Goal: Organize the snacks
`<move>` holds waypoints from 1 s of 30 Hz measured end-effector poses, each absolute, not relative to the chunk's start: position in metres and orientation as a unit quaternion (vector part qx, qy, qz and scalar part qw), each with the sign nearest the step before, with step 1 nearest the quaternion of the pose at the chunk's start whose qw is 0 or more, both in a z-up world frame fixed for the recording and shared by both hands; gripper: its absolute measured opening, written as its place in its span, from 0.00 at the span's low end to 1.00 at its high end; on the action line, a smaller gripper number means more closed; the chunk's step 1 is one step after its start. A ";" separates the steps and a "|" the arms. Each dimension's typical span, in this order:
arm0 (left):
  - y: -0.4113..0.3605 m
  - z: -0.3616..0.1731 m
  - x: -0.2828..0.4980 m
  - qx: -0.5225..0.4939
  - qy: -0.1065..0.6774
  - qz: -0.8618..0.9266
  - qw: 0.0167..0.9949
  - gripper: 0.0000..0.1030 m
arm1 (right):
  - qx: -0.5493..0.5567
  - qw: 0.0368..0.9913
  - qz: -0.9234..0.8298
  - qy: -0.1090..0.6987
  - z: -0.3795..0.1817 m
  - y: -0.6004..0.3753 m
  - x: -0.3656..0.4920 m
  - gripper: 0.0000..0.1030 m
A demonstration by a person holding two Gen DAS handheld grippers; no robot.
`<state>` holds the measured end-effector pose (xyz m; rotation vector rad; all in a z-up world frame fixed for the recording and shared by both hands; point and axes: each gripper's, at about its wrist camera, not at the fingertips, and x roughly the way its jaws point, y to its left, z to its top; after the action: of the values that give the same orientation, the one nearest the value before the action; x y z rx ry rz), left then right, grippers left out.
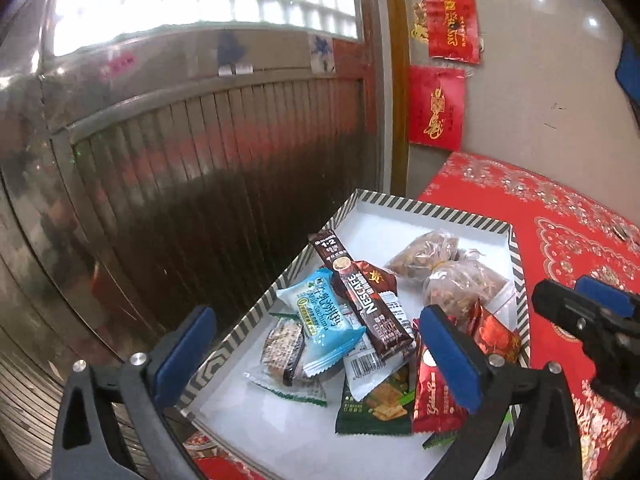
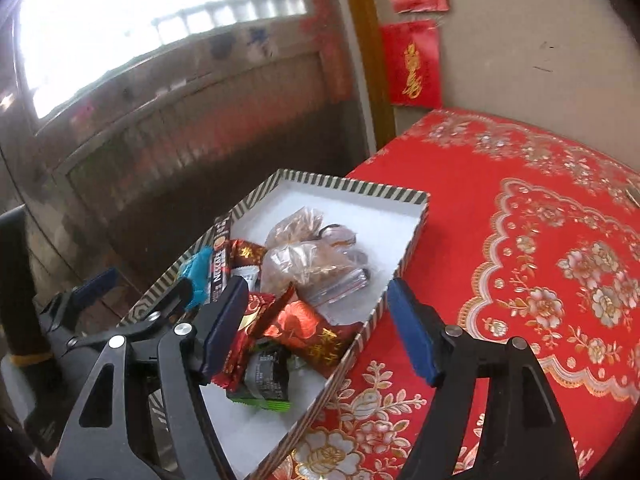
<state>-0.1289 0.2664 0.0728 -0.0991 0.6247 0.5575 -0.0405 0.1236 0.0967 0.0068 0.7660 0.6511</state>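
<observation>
Both grippers, left gripper point(image 1: 320, 348) and right gripper point(image 2: 316, 320), hang wide and empty over the striped box point(image 1: 456, 216), seemingly because its snacks point(image 1: 360, 320) are gathered there already.

I take this for a home, likely a room just inside the entrance. At my ten o'clock stands a ribbed metal door point(image 1: 224, 148) with bright glass above it and a wooden frame point(image 1: 394, 80) beside it. At one o'clock, red paper cards point(image 1: 438, 108) with gold lettering are stuck on a plain grey wall point(image 1: 540, 92). At three o'clock a red floral tablecloth point(image 2: 540, 280) covers the table, bearing a striped box point(image 2: 352, 190) of packaged snacks point(image 1: 360, 304).
</observation>
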 end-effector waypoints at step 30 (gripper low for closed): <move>0.257 0.069 -0.155 -0.063 0.306 0.252 0.916 1.00 | -0.024 0.891 0.274 0.362 0.078 0.114 -0.077 0.71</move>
<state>-0.1548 0.2567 0.0691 -0.1292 0.6296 0.5181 -0.0765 0.1138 0.0776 -0.0505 0.7522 0.5691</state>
